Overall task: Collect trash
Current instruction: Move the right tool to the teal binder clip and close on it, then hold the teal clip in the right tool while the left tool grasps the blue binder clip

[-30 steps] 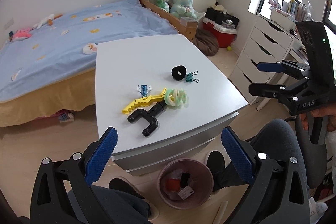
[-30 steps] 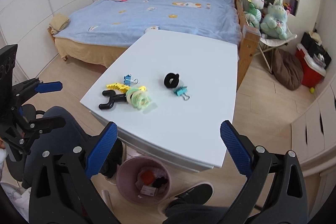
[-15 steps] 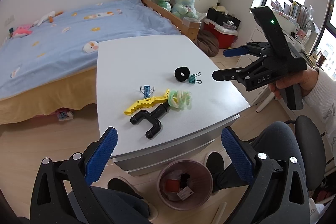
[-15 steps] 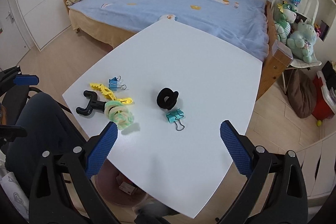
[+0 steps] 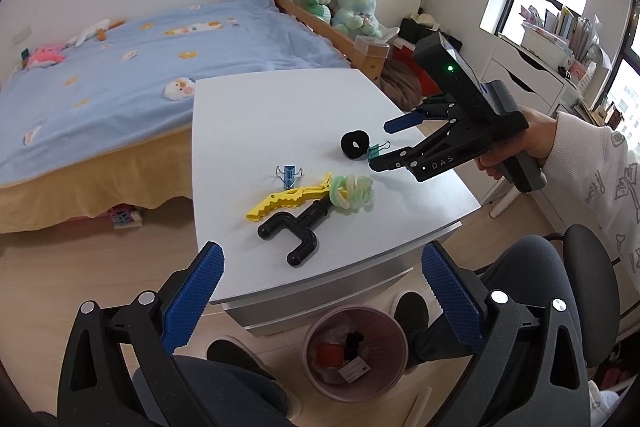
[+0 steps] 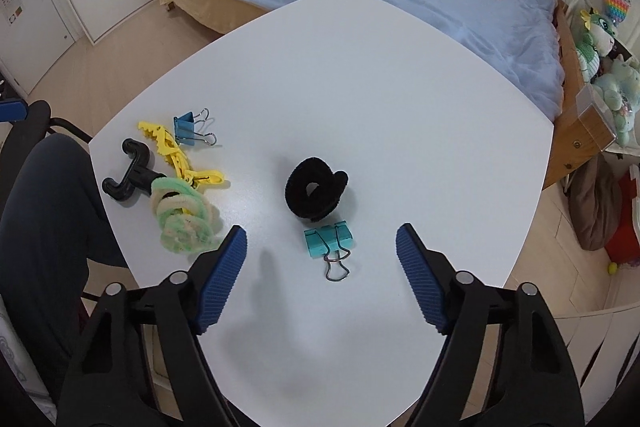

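From the left wrist view, the left gripper [image 5: 320, 295] hangs back off the table [image 5: 260, 107] edge with jaws wide and empty, right above the pink trash bin [image 5: 356, 351] on the floor. The right wrist view has the right gripper [image 6: 320, 255] over the teal binder clip [image 6: 329, 239], jaws closing, nothing pinched yet. I'd square up on the clip body, not the wire handles, and clear the black hair tie [image 6: 314, 193] touching it.
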Tool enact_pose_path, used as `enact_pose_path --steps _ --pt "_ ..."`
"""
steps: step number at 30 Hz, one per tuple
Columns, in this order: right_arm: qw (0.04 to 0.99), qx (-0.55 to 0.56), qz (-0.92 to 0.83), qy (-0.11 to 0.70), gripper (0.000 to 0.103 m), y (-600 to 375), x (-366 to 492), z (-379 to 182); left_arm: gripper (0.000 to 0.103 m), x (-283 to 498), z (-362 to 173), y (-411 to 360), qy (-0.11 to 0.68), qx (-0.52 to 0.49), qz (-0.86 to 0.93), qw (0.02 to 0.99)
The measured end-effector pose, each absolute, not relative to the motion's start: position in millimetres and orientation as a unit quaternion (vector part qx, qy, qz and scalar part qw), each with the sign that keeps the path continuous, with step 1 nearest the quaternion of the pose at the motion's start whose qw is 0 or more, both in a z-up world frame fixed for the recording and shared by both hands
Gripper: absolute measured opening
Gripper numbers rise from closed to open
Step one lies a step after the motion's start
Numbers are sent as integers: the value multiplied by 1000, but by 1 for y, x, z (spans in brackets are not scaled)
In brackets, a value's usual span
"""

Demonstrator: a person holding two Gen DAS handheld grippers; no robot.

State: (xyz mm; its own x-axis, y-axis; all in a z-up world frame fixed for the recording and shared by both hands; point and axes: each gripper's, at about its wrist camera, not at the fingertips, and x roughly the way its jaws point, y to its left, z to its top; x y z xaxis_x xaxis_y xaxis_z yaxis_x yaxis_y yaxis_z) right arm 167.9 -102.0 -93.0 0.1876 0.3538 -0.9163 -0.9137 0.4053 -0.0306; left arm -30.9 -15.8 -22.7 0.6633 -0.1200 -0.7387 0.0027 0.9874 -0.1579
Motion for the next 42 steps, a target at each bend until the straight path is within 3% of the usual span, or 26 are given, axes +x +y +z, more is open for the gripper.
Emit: enact_pose_path --steps 15,42 --pt "700 -327 446 451 27 -97 170 -103 95 -32 -25 -15 413 -78 -33 907" --pt "766 -225 376 471 26 -128 150 -68 95 21 -21 -2 427 -69 -24 901"
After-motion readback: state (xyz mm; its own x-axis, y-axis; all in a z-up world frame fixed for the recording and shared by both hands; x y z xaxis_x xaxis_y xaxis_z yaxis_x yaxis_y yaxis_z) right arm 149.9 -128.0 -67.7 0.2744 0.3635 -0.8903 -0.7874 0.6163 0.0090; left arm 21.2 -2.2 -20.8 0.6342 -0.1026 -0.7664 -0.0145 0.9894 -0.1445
